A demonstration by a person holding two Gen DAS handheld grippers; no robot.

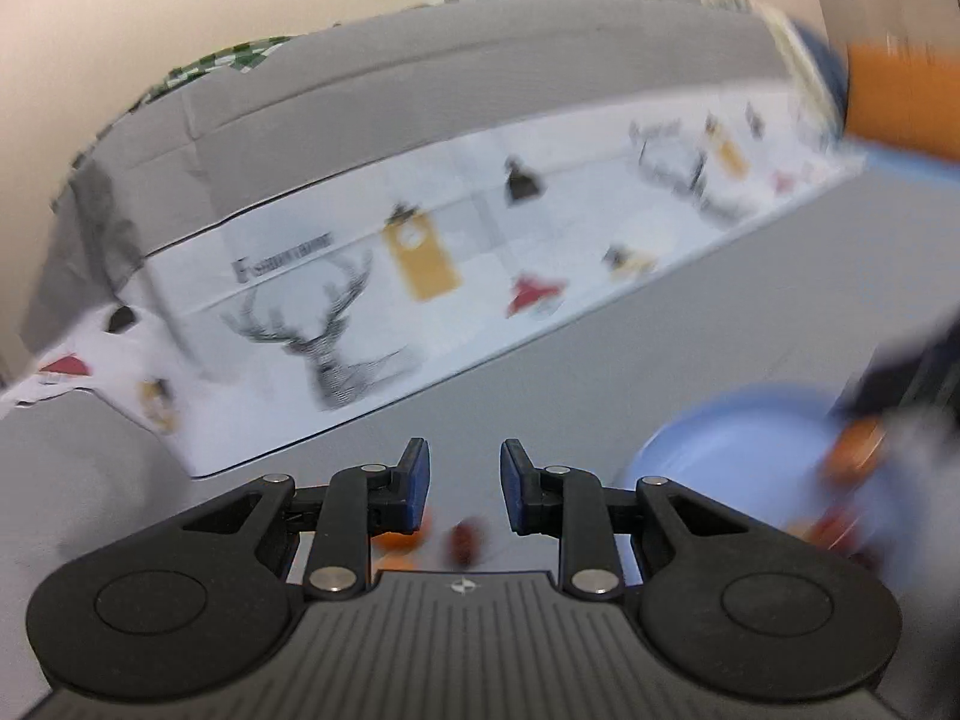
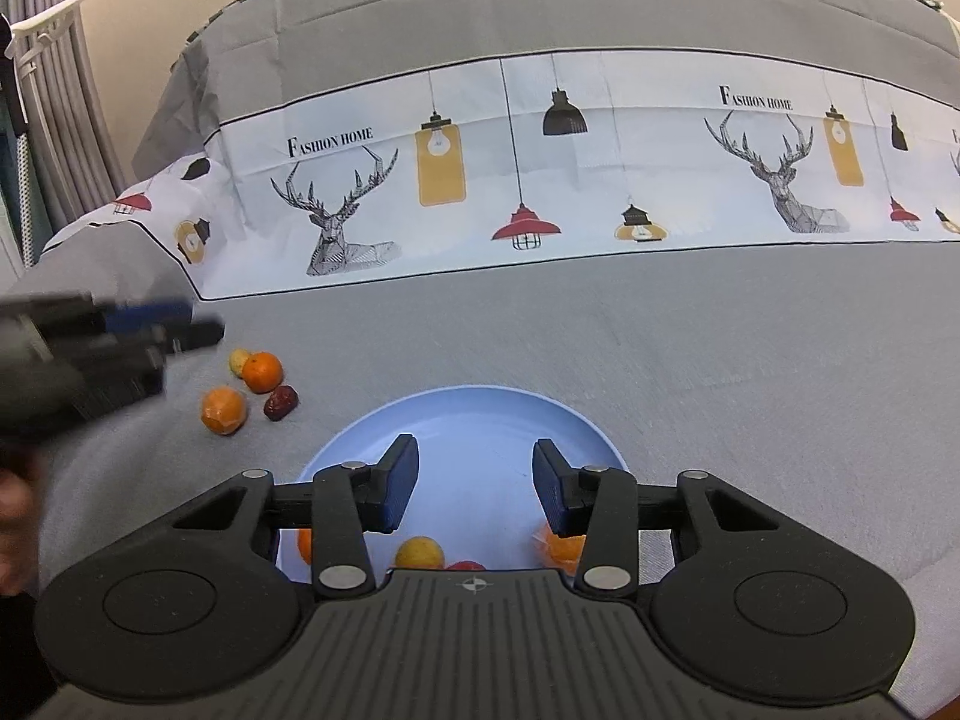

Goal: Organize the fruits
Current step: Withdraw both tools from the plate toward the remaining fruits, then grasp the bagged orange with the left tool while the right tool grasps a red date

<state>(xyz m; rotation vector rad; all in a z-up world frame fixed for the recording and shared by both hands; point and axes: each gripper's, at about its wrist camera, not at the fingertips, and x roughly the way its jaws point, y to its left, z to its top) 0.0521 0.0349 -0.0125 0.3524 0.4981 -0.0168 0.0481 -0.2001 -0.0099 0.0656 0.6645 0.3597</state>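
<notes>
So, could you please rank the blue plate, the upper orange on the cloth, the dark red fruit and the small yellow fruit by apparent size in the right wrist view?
1. blue plate
2. upper orange
3. dark red fruit
4. small yellow fruit, partly hidden behind the orange, so its place is unsure.

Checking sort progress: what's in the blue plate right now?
In the blue plate, near edge: a yellow fruit, an orange, part of another orange and a red sliver. The right tongs' body covers the rest of that edge.
</notes>
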